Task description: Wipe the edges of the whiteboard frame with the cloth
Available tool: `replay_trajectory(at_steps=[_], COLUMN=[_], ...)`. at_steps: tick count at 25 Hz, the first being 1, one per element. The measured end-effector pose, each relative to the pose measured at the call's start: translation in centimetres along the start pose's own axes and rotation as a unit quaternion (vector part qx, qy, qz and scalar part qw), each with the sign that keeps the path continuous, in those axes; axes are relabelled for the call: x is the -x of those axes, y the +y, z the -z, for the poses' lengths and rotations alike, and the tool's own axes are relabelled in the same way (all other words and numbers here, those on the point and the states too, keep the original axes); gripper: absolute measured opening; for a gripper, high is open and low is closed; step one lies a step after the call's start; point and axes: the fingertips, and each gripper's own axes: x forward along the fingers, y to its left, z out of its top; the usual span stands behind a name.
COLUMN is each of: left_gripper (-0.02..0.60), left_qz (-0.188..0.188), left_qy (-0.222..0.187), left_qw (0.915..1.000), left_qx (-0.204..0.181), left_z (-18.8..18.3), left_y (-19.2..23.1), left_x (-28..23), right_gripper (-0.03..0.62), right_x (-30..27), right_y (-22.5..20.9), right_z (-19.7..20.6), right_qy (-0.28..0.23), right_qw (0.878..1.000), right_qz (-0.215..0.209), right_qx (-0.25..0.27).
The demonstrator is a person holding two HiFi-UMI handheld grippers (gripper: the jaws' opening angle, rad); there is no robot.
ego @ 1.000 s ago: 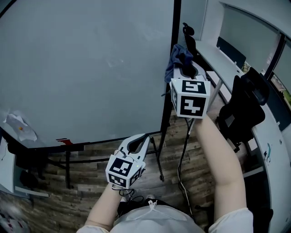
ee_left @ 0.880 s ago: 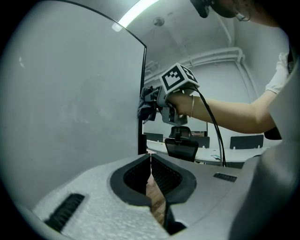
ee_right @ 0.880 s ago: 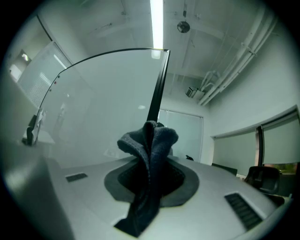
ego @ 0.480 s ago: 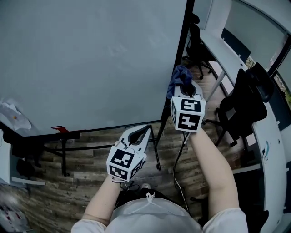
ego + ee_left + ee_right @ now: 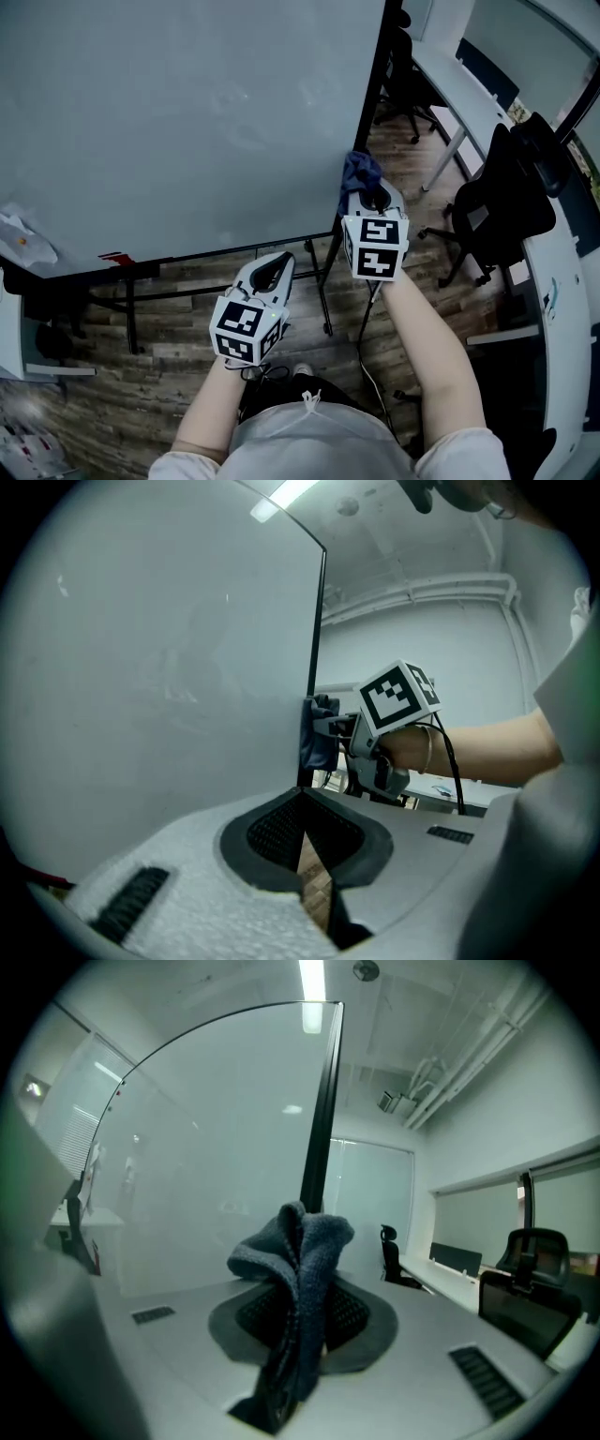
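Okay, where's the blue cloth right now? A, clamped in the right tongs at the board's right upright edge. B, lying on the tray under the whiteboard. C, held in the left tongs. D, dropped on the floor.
A: the right gripper view shows the cloth pinched in the right tongs, and the head view puts it at the whiteboard frame's right upright edge.

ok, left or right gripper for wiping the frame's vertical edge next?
Right. The right gripper is shut on the cloth, right at the vertical edge of the whiteboard frame. The left gripper is empty, lower down, off the frame.
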Motion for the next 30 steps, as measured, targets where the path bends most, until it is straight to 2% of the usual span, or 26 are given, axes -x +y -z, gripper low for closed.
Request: replay_trajectory(at_steps=[5,14,19,24,27,30], left_gripper=[0.018,0.018,0.018,0.018,0.018,0.018], left_qz=[-0.006,-0.012,-0.037,-0.062,-0.061,-0.065], left_qy=[0.022,0.074,0.084,0.099,0.109,0.113], left_qw=[0.9997,0.9962,0.9936,0.9889,0.986,0.9842], left_qx=[-0.002,0.045,0.066,0.092,0.111,0.12], left_z=[2.5,9.7,12.3,15.8,17.6,18.4], left_y=[0.7,1.9,3.8,5.4,5.3,5.4], left_x=[-0.3,-0.6,-0.5,-0.3,0.0,-0.1], right_gripper=[0.069,0.069,0.068,0.069,0.068,0.069], right_x=[-0.7,-2.4,-3.1,-4.0,-4.1,-4.1], right_y=[0.6,2.4,3.5,4.5,5.0,5.4], right_z=[4.3,15.2,21.2,25.4,27.8,28.6], right_qy=[0.033,0.113,0.157,0.189,0.213,0.225], right_qw=[0.999,0.993,0.987,0.981,0.976,0.973], right_qz=[0.005,-0.004,0.004,0.006,0.003,0.002], right_qx=[-0.004,-0.02,-0.026,-0.039,-0.041,-0.046])
